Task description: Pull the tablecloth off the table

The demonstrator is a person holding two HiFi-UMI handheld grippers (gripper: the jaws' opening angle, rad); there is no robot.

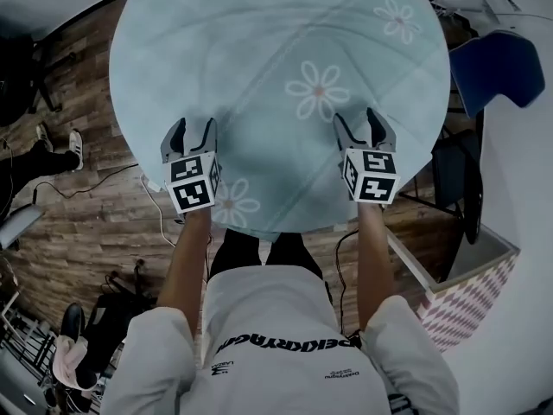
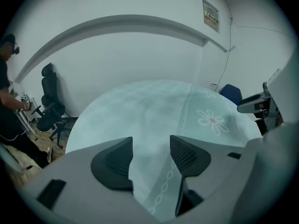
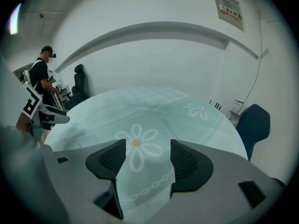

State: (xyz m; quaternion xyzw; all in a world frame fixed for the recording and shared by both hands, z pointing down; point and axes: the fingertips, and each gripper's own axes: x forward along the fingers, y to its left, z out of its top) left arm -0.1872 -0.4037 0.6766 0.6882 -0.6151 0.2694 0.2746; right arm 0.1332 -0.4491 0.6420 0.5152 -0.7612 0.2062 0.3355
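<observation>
Tablecloth (image 1: 285, 50): pale blue with white daisy prints, it lies spread flat over the round counter and hides the top entirely. One daisy (image 1: 318, 91) sits just right of the cloth's centre.

From the head view I see my left gripper (image 1: 193, 128) over the cloth's near edge at about 7 o'clock and my right gripper (image 1: 356, 119) at about 5 o'clock, both pointing toward 12. Each gripper's jaws are spread wide. In the left gripper view (image 2: 151, 146) and the right gripper view (image 3: 148, 148) only flat cloth shows in the gap, and the pads press on nothing. I cannot tell whether the tips touch the fabric.

A blue chair (image 1: 497, 67) stands off the counter at 2 o'clock. Wooden floor (image 1: 86, 223) lies round the counter.
</observation>
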